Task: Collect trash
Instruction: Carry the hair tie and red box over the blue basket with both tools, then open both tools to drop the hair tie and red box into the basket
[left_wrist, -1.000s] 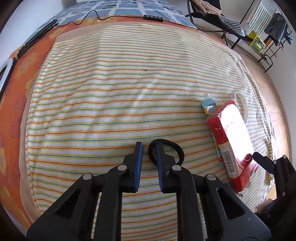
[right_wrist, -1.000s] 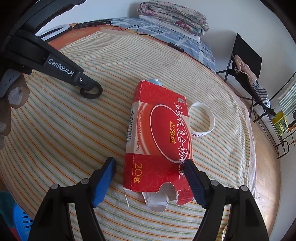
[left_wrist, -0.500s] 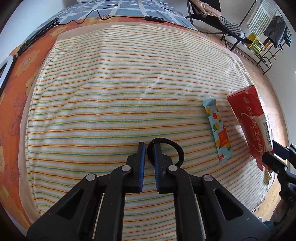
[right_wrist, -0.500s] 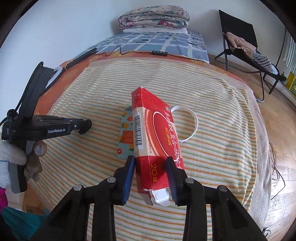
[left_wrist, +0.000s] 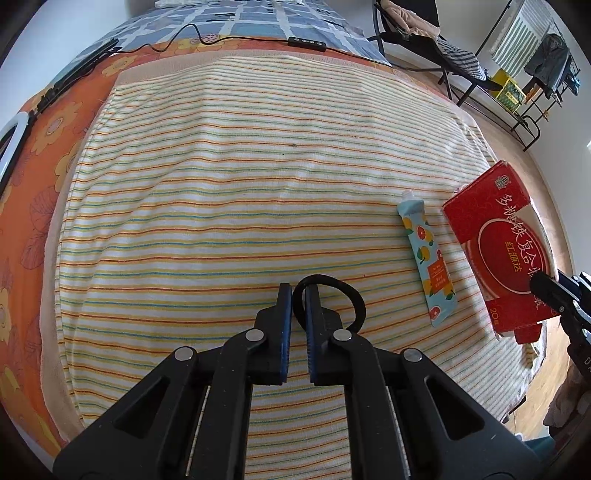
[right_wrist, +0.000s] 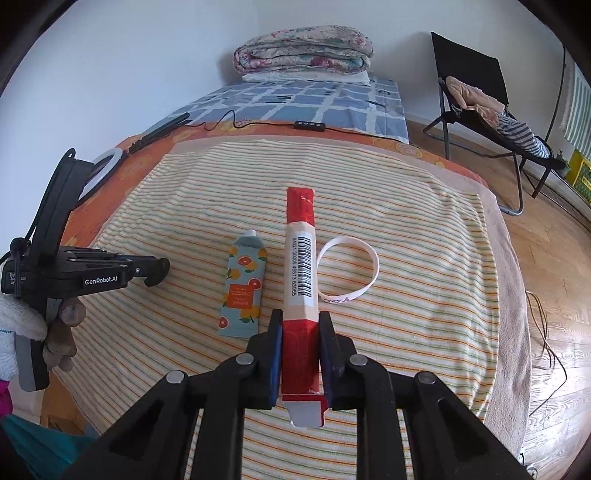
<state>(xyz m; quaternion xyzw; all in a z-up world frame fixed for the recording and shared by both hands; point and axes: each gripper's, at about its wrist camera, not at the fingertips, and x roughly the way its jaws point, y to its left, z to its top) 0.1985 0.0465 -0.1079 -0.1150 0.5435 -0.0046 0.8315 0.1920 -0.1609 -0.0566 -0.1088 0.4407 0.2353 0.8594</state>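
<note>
On the striped towel (left_wrist: 221, 184), my left gripper (left_wrist: 298, 291) points down, shut on the near-left edge of a black hair band (left_wrist: 343, 291); the rest of the loop lies flat to the right. My right gripper (right_wrist: 300, 325) holds a red cardboard box (right_wrist: 300, 258) on edge above the towel, barcode side up. Its jaws are still closing and the pads press on the box's faces. The box (left_wrist: 506, 243) also shows at the right of the left wrist view. A blue fruit-print tube (right_wrist: 242, 284) lies left of the box, a white wristband (right_wrist: 369, 254) to its right.
The towel covers an orange floral sheet (left_wrist: 33, 177) on a bed. A cable and a black remote (right_wrist: 309, 125) lie at the far side, a folded quilt (right_wrist: 303, 51) beyond. A black chair (right_wrist: 472, 96) with clothes stands on the wooden floor at right.
My right gripper closed on the red box, lifted it and rolled it onto its edge, uncovering the tube. My left gripper's fingers closed the last gap on the black band.
</note>
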